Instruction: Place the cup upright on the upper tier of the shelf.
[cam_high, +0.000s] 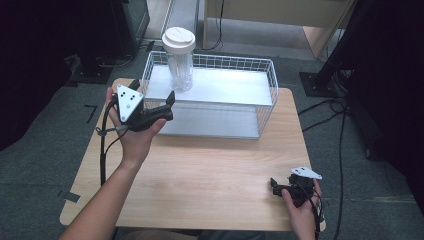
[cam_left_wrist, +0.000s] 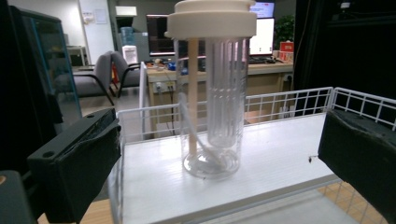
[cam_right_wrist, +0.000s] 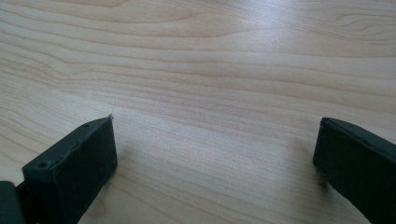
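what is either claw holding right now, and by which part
Nothing is held. The left claw is open, facing the tall clear plastic bottle with a cream lid; the right claw is open over the wooden table.

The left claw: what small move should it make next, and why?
Probably ease forward over the basket rim. The left claw is open and empty, and the clear tumbler stands upright, centred between its jaws but farther off.
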